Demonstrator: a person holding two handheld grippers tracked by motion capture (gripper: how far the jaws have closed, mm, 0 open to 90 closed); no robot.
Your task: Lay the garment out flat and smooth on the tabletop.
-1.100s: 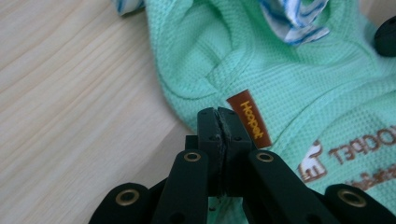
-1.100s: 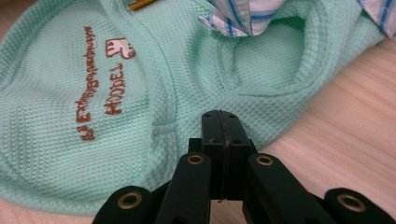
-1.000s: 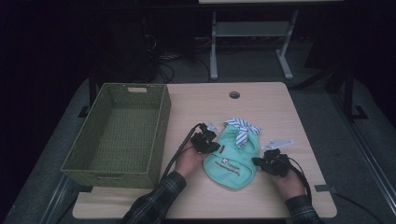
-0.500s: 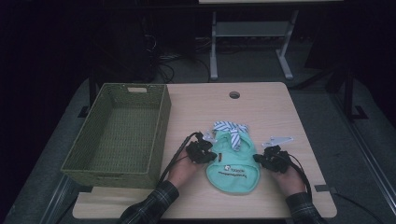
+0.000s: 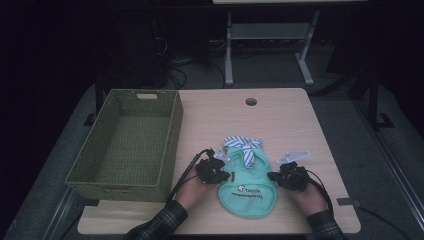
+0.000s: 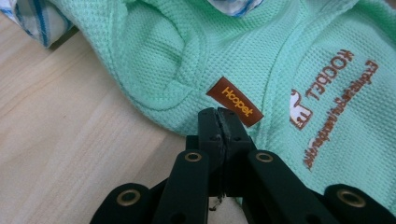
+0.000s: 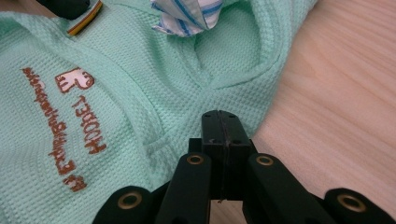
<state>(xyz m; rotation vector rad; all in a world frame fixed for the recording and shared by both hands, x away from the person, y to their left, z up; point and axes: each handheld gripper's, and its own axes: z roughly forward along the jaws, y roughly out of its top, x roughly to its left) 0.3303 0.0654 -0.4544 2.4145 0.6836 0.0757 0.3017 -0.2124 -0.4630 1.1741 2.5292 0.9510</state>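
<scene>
Resting on one table [image 5: 280, 115]: one green basket [image 5: 125, 145] at left, one mint garment [image 5: 247, 187] near the front edge between two hands. Left gripper [image 5: 214, 171] pinches the garment's left edge, jaws pressed together on cloth beside one brown label [image 6: 235, 101]. Right gripper [image 5: 281, 176] pinches the right edge likewise. Both forearms enter low, palms down.

Dim room, grey carpet [image 5: 350, 115], pale metal stand [image 5: 265, 40] and seemingly tangled cables [image 5: 180, 65] beyond wooden table [image 5: 280, 120].
</scene>
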